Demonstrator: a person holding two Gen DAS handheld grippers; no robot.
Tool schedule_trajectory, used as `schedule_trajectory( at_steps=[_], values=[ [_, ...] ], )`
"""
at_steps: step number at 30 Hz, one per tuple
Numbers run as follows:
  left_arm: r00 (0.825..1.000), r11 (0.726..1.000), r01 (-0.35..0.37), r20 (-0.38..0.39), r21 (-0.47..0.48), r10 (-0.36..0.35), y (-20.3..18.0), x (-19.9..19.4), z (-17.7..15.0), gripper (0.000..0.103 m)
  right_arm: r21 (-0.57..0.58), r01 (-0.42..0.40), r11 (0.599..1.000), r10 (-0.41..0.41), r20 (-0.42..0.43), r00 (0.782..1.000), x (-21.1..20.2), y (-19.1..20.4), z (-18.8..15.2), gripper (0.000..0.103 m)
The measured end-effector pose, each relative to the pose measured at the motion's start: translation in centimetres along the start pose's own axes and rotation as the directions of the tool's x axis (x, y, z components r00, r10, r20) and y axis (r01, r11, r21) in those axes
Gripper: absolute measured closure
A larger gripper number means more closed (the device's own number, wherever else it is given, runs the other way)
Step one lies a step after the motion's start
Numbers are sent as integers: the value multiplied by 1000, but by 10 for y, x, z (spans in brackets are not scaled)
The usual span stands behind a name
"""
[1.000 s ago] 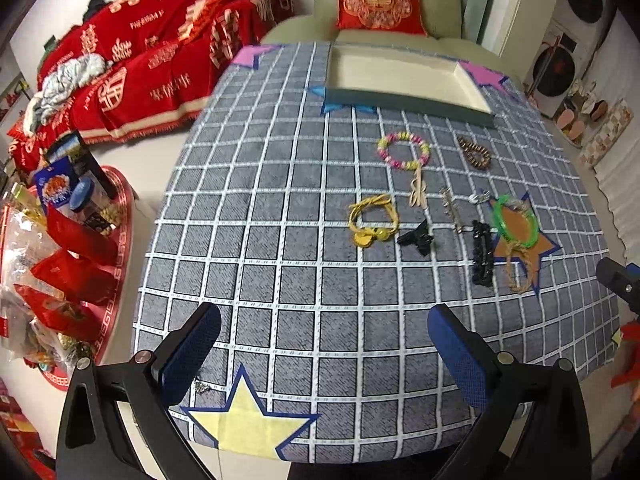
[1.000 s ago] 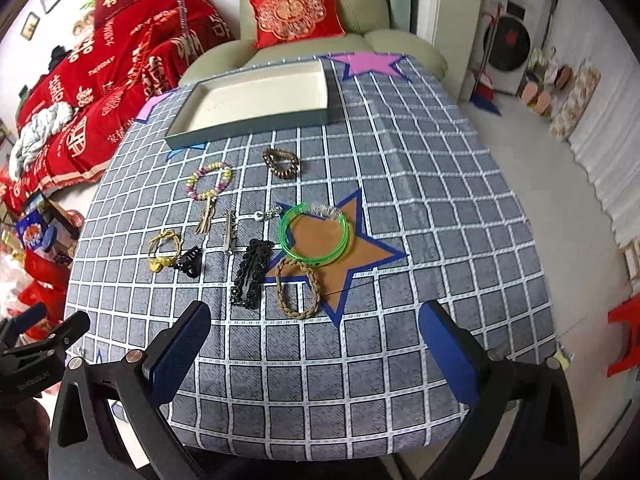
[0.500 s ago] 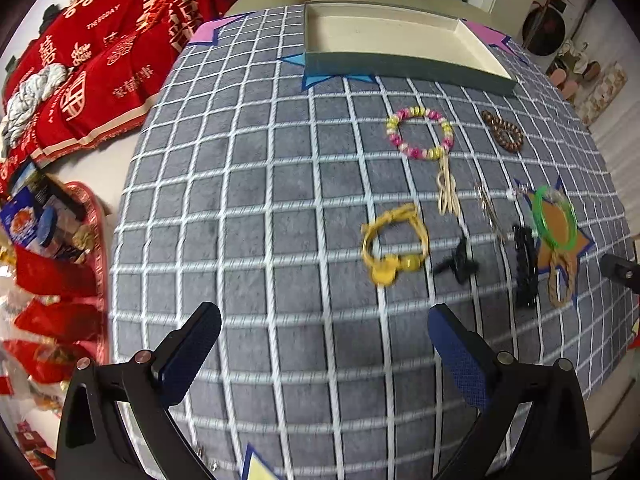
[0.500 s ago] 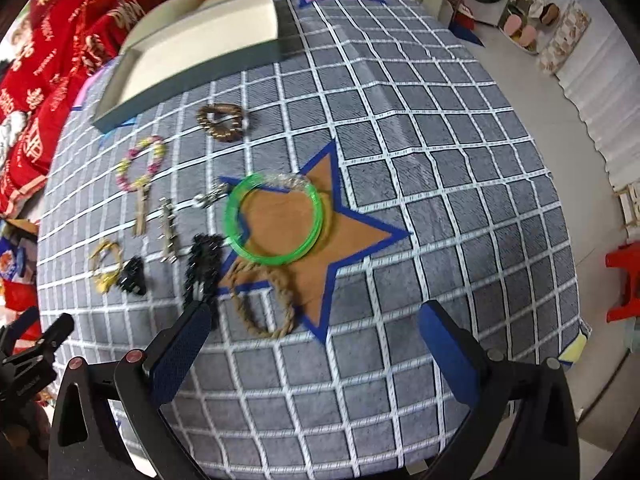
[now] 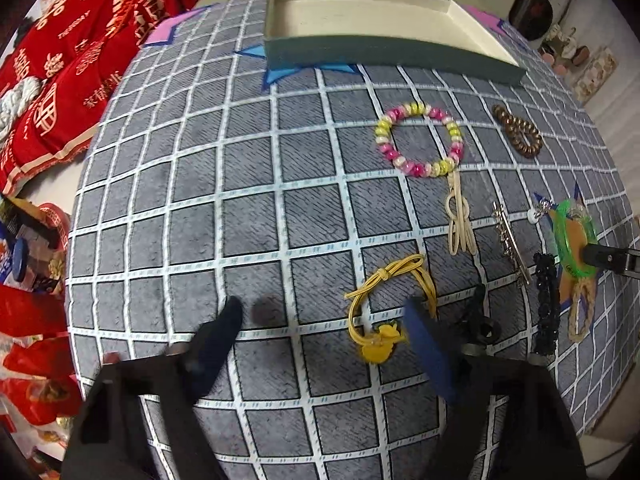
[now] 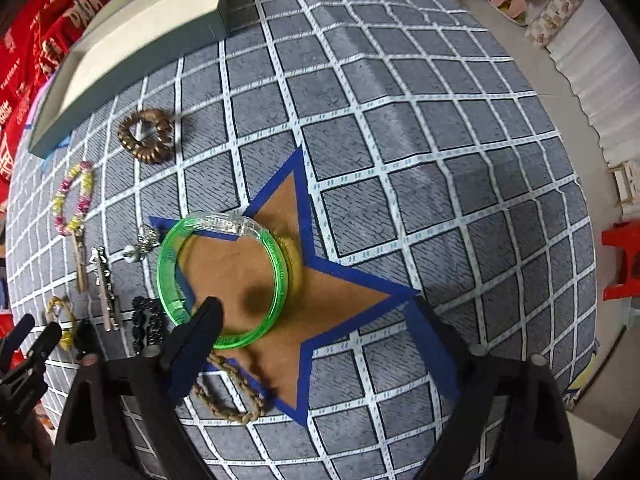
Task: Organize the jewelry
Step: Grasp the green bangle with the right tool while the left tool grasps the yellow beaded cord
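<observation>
A yellow cord bracelet (image 5: 390, 276) lies on the grey checked cloth. My left gripper (image 5: 320, 316) hangs close over it, jaws closing, the right finger covering part of the cord and no pad pressing it. On the brown star lies a green bangle (image 6: 282, 268). My right gripper (image 6: 314, 310) is low over it, jaws closing, its left finger over the bangle's near rim and nothing gripped. Further back lie a beaded bracelet (image 5: 400, 160), a brown spiral hair tie (image 6: 156, 154) and the empty grey tray (image 5: 380, 54).
Between the two grippers lie a beige elastic (image 5: 460, 224), a silver clip (image 5: 510, 240), a black claw clip (image 5: 478, 320), a black beaded clip (image 6: 148, 324) and a braided rope bracelet (image 6: 240, 380). Red blankets lie left of the table; a red stool (image 6: 624, 260) stands right.
Both grippers have come down and forward toward the table. The left now hovers at the yellow bracelet, the right at the green bangle. Both pairs of fingers stand closer together.
</observation>
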State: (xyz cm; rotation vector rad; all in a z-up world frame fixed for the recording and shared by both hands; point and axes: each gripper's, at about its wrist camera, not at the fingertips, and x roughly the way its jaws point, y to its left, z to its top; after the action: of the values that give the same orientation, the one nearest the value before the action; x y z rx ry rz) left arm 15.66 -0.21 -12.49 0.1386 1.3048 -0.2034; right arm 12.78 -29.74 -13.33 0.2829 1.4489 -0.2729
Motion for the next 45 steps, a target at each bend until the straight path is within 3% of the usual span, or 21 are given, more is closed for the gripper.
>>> schedule_trajectory(
  at_steps=[5, 7, 8, 9, 10, 11, 12, 14, 25, 31, 35, 39, 41, 43, 45],
  values=[
    [1000, 999, 4, 1, 36, -4, -8, 5, 4, 30, -47, 43, 998, -42, 13, 999, 10, 17, 0, 31],
    [1000, 998, 13, 10, 62, -13, -12, 3, 4, 46, -70, 44, 997, -43, 18, 999, 8, 25, -2, 40],
    [1000, 996, 20, 15, 83, -21, -16, 2, 5, 52, -84, 46, 995, -44, 22, 999, 5, 34, -2, 50],
    [1000, 995, 24, 17, 95, -26, -20, 1, 7, 66, -97, 47, 994, -44, 27, 999, 4, 39, -2, 56],
    [999, 994, 31, 17, 108, -33, -23, 1, 8, 78, -106, 49, 993, -46, 29, 999, 4, 46, -2, 69],
    [999, 993, 36, 14, 115, -37, -25, 1, 9, 83, -113, 48, 992, -45, 29, 999, 3, 50, -3, 82],
    [999, 992, 46, 10, 115, -47, -26, 1, 10, 89, -118, 47, 992, -44, 28, 999, 3, 52, -3, 88],
    [996, 993, 85, 0, 84, -86, -24, 2, 13, 89, -114, 56, 992, -53, 28, 998, 3, 56, -2, 95],
    [985, 987, 161, 53, 21, -162, -1, -29, 19, 89, -64, 8, 998, -4, 73, 997, -33, 52, 8, 96],
    [979, 984, 179, 92, 20, -180, -1, -46, 33, 89, -65, -58, 996, 65, 105, 992, -60, 56, 36, 96],
    [982, 987, 158, 100, 23, -160, -3, -51, 45, 89, -90, -97, 991, 108, 131, 985, -74, 55, 53, 96],
    [995, 998, 65, 72, 11, -65, -6, -43, 39, 89, -123, -143, 982, 158, 122, 980, -75, 34, 43, 96],
    [998, 998, 64, 24, 6, -64, -7, -32, 32, 76, -151, -150, 977, 166, 98, 981, -71, 40, 46, 96],
    [999, 999, 44, -6, -10, -44, -5, -23, 26, 0, -162, -163, 973, 177, 76, 981, -66, 43, 44, 96],
    [999, 1000, -7, 36, -26, 8, -3, -24, 21, 0, -162, -183, 970, 193, 52, 980, -60, 45, 44, 96]
  ],
)
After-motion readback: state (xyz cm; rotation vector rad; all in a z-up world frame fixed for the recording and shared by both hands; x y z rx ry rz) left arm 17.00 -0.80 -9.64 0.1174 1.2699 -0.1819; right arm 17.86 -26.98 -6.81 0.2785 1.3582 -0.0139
